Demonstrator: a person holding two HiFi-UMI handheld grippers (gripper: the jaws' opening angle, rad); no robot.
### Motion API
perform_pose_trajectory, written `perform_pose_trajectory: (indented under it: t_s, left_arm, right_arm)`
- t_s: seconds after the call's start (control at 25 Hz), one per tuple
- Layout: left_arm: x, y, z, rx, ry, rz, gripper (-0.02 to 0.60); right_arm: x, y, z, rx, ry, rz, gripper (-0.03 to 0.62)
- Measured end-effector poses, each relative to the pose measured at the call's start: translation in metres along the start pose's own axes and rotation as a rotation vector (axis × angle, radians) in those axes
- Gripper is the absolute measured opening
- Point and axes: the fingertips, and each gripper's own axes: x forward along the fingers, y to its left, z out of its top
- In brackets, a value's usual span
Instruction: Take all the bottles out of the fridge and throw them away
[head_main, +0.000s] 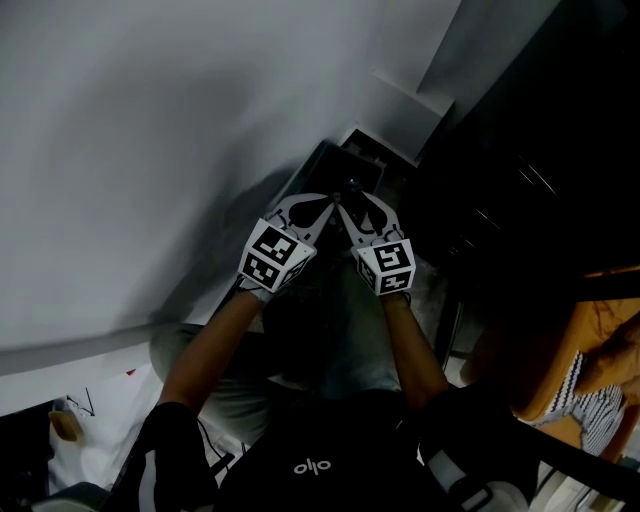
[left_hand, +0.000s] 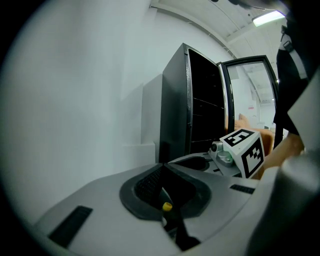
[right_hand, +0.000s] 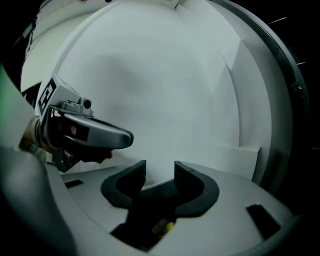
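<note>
Fridge (left_hand: 175, 110) black, upright against white wall (left_hand: 75, 100), door (left_hand: 225, 100) swung open at its right. Interior dark, contents unreadable. Left claw (left_hand: 162, 165) closed tip to tip, nothing gripped, aimed toward fridge. Right claw (right_hand: 160, 165) partway apart, nothing between pads, facing wall left of fridge. 2 claws side by side before fridge.

The left gripper (head_main: 315, 210) and the right gripper (head_main: 362, 215) were side by side in front of the person, with their tips close together. A wall (head_main: 150, 120) stood to the left of them. The fridge (left_hand: 175, 105) stood ahead and to the right, beside the wall. Its door (left_hand: 224, 105) hung open on its right side. A seat (head_main: 590, 340) sat farther off to the right.
</note>
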Motion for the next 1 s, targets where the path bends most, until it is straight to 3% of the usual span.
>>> perform_pose_trajectory:
  t_s: [0.2,0.4,0.72,1.0]
  left_arm:
    - [0.003,-0.01,0.003,0.004,-0.004,-0.027,0.0]
    - [0.019,-0.029,0.014,0.029,-0.017,-0.078,0.0]
    - [0.056,-0.087,0.024,0.088,-0.001,-0.211,0.0]
    - [0.092,-0.159,0.015,0.142,0.049,-0.38,0.0]
  right_arm:
    - [-0.015,-0.002,-0.004,0.006,0.007,-0.024,0.164]
    - [-0.039,-0.015,-0.007,0.009,-0.001,-0.077,0.111]
    - [-0.098,-0.055,-0.01,0.05,-0.017,-0.211,0.04]
    - [-0.167,-0.091,-0.03,0.11,-0.017,-0.353,0.017]
